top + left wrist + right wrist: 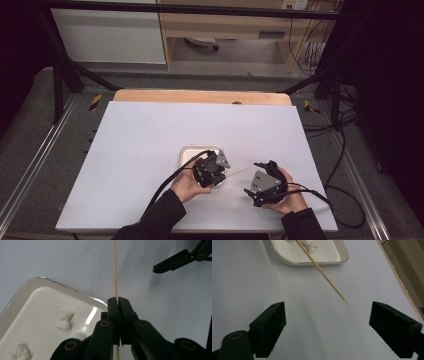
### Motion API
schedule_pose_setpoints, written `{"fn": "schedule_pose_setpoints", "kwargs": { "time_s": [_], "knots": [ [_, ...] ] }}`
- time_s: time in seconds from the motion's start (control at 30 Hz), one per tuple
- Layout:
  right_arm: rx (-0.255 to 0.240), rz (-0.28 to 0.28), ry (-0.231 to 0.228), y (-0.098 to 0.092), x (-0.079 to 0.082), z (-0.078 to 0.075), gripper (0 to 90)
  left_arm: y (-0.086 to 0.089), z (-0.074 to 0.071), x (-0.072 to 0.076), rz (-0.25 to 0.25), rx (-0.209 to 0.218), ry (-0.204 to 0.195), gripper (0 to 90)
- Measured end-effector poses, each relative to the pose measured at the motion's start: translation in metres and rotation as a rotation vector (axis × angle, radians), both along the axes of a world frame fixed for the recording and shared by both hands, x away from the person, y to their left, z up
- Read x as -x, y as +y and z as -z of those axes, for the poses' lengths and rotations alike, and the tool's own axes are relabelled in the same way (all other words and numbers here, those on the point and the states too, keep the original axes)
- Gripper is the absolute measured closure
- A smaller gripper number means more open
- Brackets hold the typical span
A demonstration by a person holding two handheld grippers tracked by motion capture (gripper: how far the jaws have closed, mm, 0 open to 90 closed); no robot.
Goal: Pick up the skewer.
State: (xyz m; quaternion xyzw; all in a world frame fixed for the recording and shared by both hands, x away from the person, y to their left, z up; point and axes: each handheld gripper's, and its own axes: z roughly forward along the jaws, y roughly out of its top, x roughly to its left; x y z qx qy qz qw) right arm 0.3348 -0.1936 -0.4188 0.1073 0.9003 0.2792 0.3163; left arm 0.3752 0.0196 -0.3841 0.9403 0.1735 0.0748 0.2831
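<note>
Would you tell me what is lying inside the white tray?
Inside the white tray lie small white marshmallow-like pieces; three show in the left gripper view. The left gripper hides the tray's near corner.

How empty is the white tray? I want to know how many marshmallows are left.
Not empty: the tray holds at least three white marshmallow pieces in the left gripper view; the full count is hidden.
</note>
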Motion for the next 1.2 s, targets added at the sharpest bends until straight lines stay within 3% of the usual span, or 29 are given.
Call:
{"fn": "schedule_pose_setpoints", "kwargs": {
  "time_s": [0.43,0.77,0.97,1.2],
  "knots": [
    [0.07,-0.128,-0.102,0.002,0.002,0.006,38.8,-0.022,-0.002,0.003,0.046,-0.027,0.0,88.9],
    [0.173,-0.208,-0.183,0.002,0.003,0.007,58.0,-0.033,-0.003,0.005,0.07,-0.051,0.004,89.0],
    [0.228,-0.256,-0.202,0.004,0.003,0.01,66.6,-0.038,-0.003,0.005,0.083,-0.061,0.006,88.9],
    [0.259,-0.289,-0.199,0.005,0.004,0.013,76.0,-0.044,-0.003,0.006,0.1,-0.077,0.007,88.9]
  ]
}}
